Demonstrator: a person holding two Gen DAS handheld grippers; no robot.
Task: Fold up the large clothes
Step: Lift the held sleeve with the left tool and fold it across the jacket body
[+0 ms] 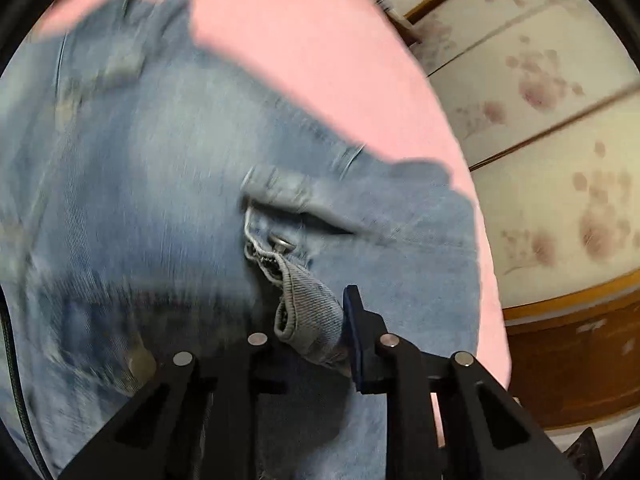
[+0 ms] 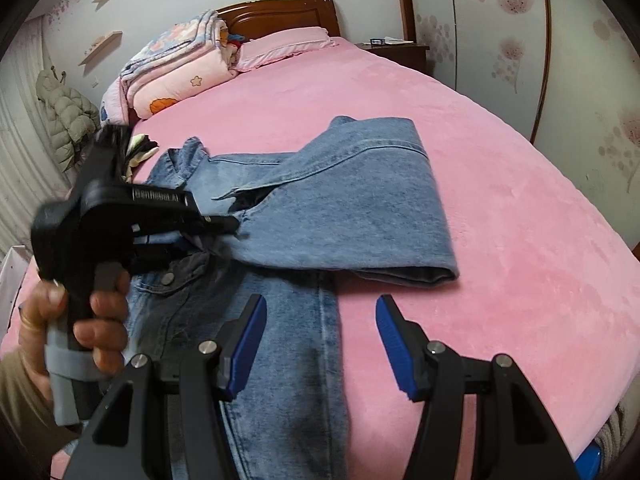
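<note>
Right wrist view shows the jeans (image 2: 304, 216) spread on the pink bed (image 2: 500, 208), one leg folded across to the right. The left gripper (image 2: 224, 226), in the person's hand (image 2: 84, 320), is clamped on a denim fold near the waistband, probably to lift that edge for the next fold. The right gripper (image 2: 320, 344) hovers half open and empty over the near leg.

Pink bed (image 2: 500, 184), wooden headboard (image 2: 280, 16), floral wardrobe (image 2: 592, 60)
</note>
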